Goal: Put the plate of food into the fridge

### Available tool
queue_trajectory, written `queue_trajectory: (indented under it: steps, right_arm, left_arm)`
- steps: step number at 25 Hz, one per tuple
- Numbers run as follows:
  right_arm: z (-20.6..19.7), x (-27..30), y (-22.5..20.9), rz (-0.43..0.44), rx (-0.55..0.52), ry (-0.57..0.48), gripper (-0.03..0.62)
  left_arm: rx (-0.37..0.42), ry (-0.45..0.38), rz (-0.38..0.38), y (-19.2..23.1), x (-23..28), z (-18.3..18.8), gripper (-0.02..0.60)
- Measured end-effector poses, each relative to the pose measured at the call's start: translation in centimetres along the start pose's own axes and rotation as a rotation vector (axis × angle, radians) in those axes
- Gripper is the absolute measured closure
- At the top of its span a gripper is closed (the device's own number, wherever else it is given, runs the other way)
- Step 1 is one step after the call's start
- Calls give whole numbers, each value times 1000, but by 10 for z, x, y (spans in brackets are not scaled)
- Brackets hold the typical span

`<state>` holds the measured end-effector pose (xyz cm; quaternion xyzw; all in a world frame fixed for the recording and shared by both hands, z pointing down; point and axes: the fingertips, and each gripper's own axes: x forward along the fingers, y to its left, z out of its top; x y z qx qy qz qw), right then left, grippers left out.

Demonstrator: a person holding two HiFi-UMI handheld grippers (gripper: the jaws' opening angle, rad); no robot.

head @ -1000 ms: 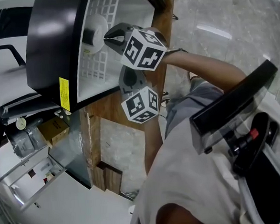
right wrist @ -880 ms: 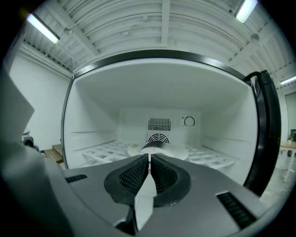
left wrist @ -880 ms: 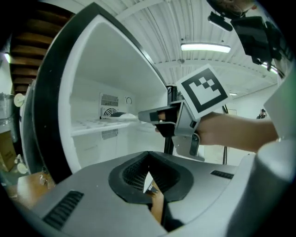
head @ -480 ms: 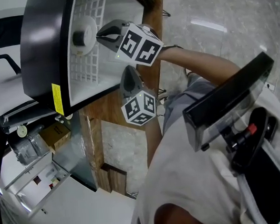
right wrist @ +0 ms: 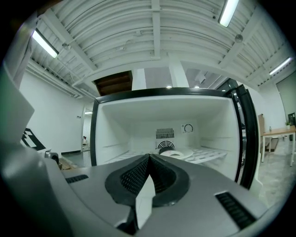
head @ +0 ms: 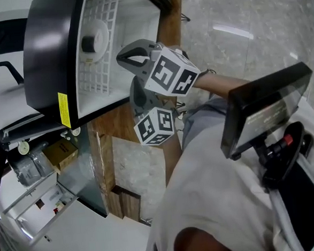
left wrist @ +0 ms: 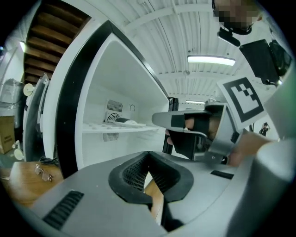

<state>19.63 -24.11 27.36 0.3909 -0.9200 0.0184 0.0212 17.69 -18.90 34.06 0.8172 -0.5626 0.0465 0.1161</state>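
Now: plate of food (right wrist: 178, 152) sits on the wire shelf (right wrist: 210, 153) inside the open fridge (right wrist: 115, 125) (back near the vent). Right gripper (right wrist: 149, 162) jaws just closed, nothing between; left gripper (left wrist: 149, 162) jaws together, empty.

Fridge (head: 50, 60) was cropped by head view's top edge. Left gripper (head: 137, 91) was partly hidden behind right gripper (head: 121, 57). Food (right wrist: 165, 149) on plate (right wrist: 180, 152) at shelf's (right wrist: 212, 155) rear edge was too small to identify.
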Motion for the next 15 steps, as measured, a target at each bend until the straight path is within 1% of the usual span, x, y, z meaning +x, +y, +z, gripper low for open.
queue_trajectory:
  steps: [3, 7, 12, 15]
  right_arm:
    - [-3, -13, 6, -12, 43, -2, 576]
    - [-16, -30, 9, -39, 78, 17, 576]
    - [-30, -46, 18, -49, 124, 44, 576]
    - [-34, -55, 25, -50, 133, 48, 576]
  left_arm:
    - [-13, -35, -8, -3, -4, 12, 563]
    - [-62, -50, -20, -5, -3, 14, 563]
    - [-59, -62, -25, -10, -7, 18, 563]
    - [-56, -72, -28, -13, -10, 20, 563]
